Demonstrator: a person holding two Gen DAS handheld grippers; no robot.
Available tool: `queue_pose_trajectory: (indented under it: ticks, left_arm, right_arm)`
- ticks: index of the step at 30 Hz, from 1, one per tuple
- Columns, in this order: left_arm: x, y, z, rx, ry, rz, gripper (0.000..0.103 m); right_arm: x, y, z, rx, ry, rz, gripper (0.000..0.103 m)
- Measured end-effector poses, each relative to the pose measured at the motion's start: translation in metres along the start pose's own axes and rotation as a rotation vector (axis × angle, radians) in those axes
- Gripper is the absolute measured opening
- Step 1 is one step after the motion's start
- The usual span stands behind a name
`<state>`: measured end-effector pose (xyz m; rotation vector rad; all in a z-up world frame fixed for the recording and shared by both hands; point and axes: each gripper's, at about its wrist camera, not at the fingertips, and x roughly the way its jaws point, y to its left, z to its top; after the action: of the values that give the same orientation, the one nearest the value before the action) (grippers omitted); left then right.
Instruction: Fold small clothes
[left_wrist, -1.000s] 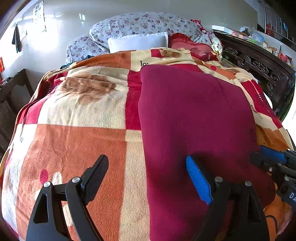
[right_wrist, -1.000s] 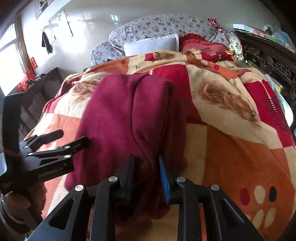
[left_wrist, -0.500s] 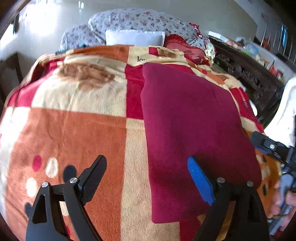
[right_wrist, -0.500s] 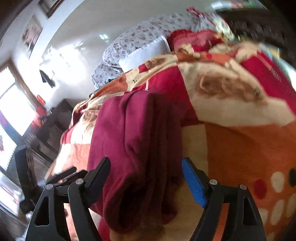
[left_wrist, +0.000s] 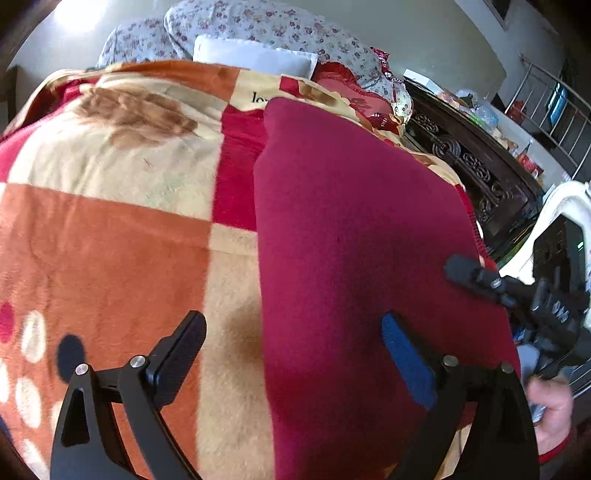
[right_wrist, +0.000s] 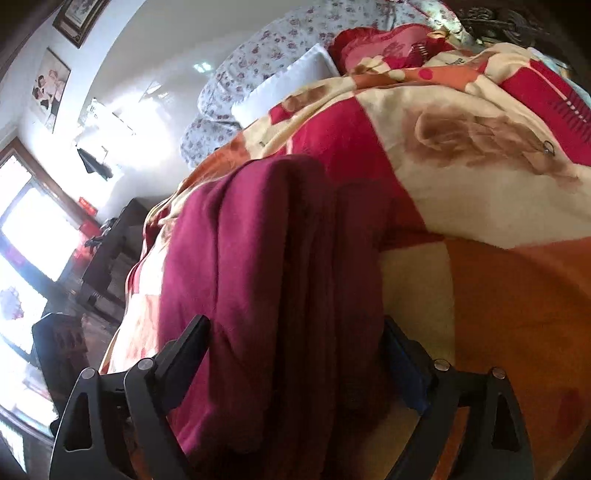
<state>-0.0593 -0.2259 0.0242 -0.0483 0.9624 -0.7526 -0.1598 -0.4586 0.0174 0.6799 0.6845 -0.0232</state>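
Left wrist view. Left gripper (left_wrist: 293, 345), black two-finger claw with one blue-padded finger, spread wide and just widened further; nothing clamped. Left edge of folded maroon fleece garment (left_wrist: 354, 236) running between the fingers, not pressed by either pad. Black finger (left_wrist: 177, 350) over bare blanket, blue pad (left_wrist: 406, 362) over the maroon cloth. Garment flat on plush checked blanket of orange, cream and red squares (left_wrist: 110, 236), long side running away toward the pillows. Right gripper (left_wrist: 480, 280) at the garment's right edge, gripped by a hand (left_wrist: 550, 410) with a red cuff. White pillow (left_wrist: 255, 55) and floral pillows (left_wrist: 266, 22) at the far end; dark carved wooden bed frame (left_wrist: 469, 158) on the right.

Right wrist view. Right gripper (right_wrist: 295, 354) wide apart as well, having just opened; stacked folded layers of the maroon garment (right_wrist: 266, 258) lying between black finger (right_wrist: 184, 350) and blue pad (right_wrist: 402, 362). Blue pad close against the cloth's edge; contact not possible to tell. Blanket (right_wrist: 498, 295) bare to the right. Framed pictures (right_wrist: 51, 88) on white wall, bright window (right_wrist: 33, 236) at left.
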Motion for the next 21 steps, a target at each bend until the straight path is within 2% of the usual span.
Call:
queue_pose_trajectory:
  ticks: [1, 2, 3, 4, 6, 8, 10, 16, 19, 21]
  left_arm:
    - [0.003, 0.0, 0.001, -0.012, 0.011, -0.015, 0.095]
    - [0.005, 0.001, 0.002, -0.015, 0.02, -0.027, 0.091]
    - [0.007, 0.0, 0.002, -0.014, 0.03, -0.046, 0.082]
    - [0.006, -0.001, 0.002, -0.007, 0.046, -0.093, 0.059]
    - [-0.005, -0.008, 0.003, 0.024, 0.04, -0.081, 0.054]
    - [-0.02, -0.014, 0.001, 0.068, 0.026, -0.072, 0.044]
    - [-0.039, -0.015, 0.0, 0.092, 0.012, -0.057, 0.041]
    - [-0.112, -0.001, -0.019, 0.146, -0.024, 0.019, 0.041]
    - [-0.136, 0.014, -0.038, 0.149, 0.006, 0.064, 0.04]
    - [-0.14, 0.027, -0.059, 0.134, 0.032, 0.09, 0.04]
  right_arm:
    - [0.0, 0.002, 0.0, -0.013, -0.008, -0.024, 0.084]
    - [-0.001, 0.008, 0.0, -0.04, -0.008, -0.048, 0.074]
    - [-0.003, 0.013, 0.0, -0.057, -0.01, -0.049, 0.063]
    - [-0.008, 0.02, -0.001, -0.073, -0.012, -0.043, 0.059]
    - [-0.016, 0.031, -0.002, -0.098, -0.021, -0.048, 0.053]
    - [-0.027, 0.044, -0.005, -0.114, -0.035, -0.026, 0.053]
    - [-0.038, 0.061, -0.009, -0.13, -0.04, 0.006, 0.053]
    - [-0.048, 0.116, -0.046, -0.203, 0.036, 0.056, 0.053]
    - [-0.04, 0.128, -0.073, -0.205, 0.082, 0.082, 0.056]
    - [-0.023, 0.125, -0.093, -0.204, 0.149, 0.034, 0.062]
